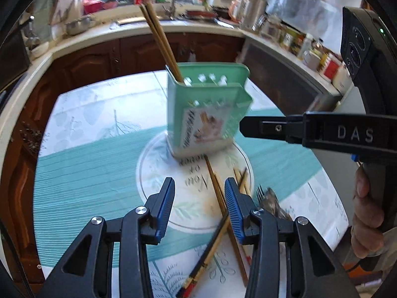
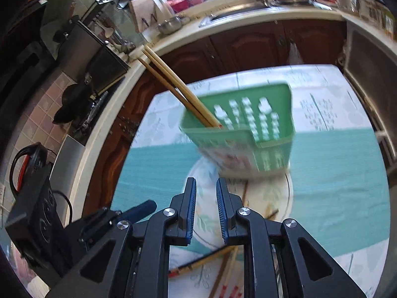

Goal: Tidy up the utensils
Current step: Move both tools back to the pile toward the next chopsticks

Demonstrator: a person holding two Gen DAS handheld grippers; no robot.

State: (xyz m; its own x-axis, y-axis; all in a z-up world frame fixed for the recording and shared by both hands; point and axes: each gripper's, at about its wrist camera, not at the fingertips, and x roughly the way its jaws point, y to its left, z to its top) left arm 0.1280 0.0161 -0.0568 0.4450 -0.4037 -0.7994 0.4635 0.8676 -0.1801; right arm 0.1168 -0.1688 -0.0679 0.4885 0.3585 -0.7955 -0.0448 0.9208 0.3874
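A green perforated utensil holder (image 1: 206,106) stands on the patterned tablecloth, also in the right wrist view (image 2: 245,134), blurred. Two bamboo chopsticks (image 1: 161,39) lean out of it to the upper left (image 2: 178,89). More chopsticks (image 1: 218,193) and a fork (image 1: 260,191) lie loose on the cloth in front of the holder. My left gripper (image 1: 199,208) is open and empty, low over the loose chopsticks. My right gripper (image 2: 206,211) is open and empty, short of the holder; its finger (image 1: 268,126) reaches in from the right beside the holder.
The table (image 1: 82,149) has a teal and white cloth. A kitchen counter (image 1: 99,27) with a sink, jars and bottles runs behind, above dark wooden cabinets (image 1: 99,57). A stove area (image 2: 82,79) lies to the left.
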